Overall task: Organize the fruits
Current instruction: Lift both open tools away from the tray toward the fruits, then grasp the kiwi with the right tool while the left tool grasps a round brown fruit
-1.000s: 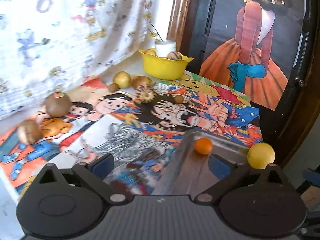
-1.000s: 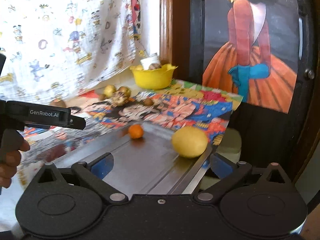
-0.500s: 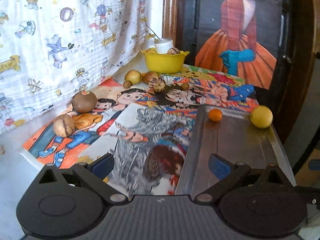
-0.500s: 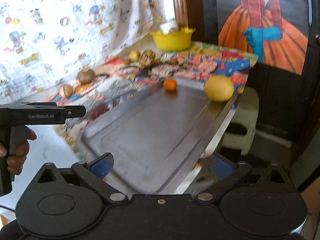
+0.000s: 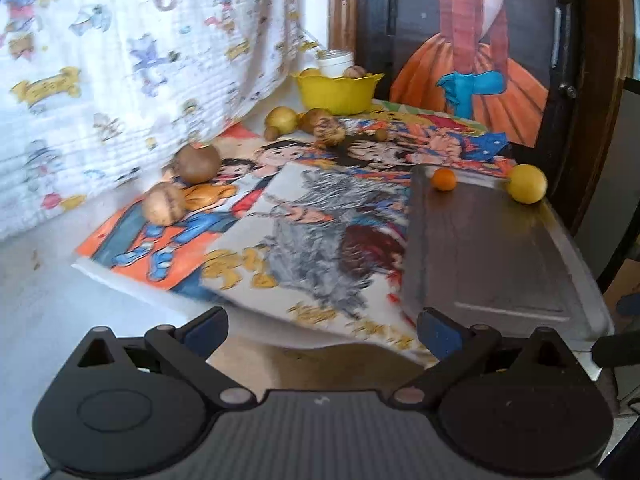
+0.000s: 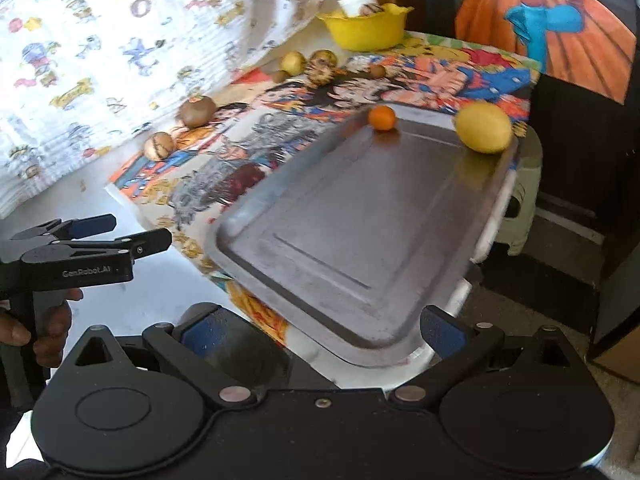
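A small orange (image 6: 382,117) and a larger yellow lemon (image 6: 484,127) are sitting apart at the far end of a grey metal tray (image 6: 352,232). Brown and yellowish fruits (image 6: 197,110) are lying scattered on the cartoon-printed cloth beyond, and more are resting in a yellow bowl (image 6: 366,31).

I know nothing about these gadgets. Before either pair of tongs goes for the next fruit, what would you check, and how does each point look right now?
1. Left tongs open, empty: ok.
2. Right tongs open, empty: ok.
3. Room on the metal tray: ok; only the small orange fruit and yellow fruit sit at its far end.
4. Loose fruit in view: ok; the brown round fruit lies uncovered on the cartoon mat.
5. Tray seated safely: cannot tell; its near corner seems to overhang the table.
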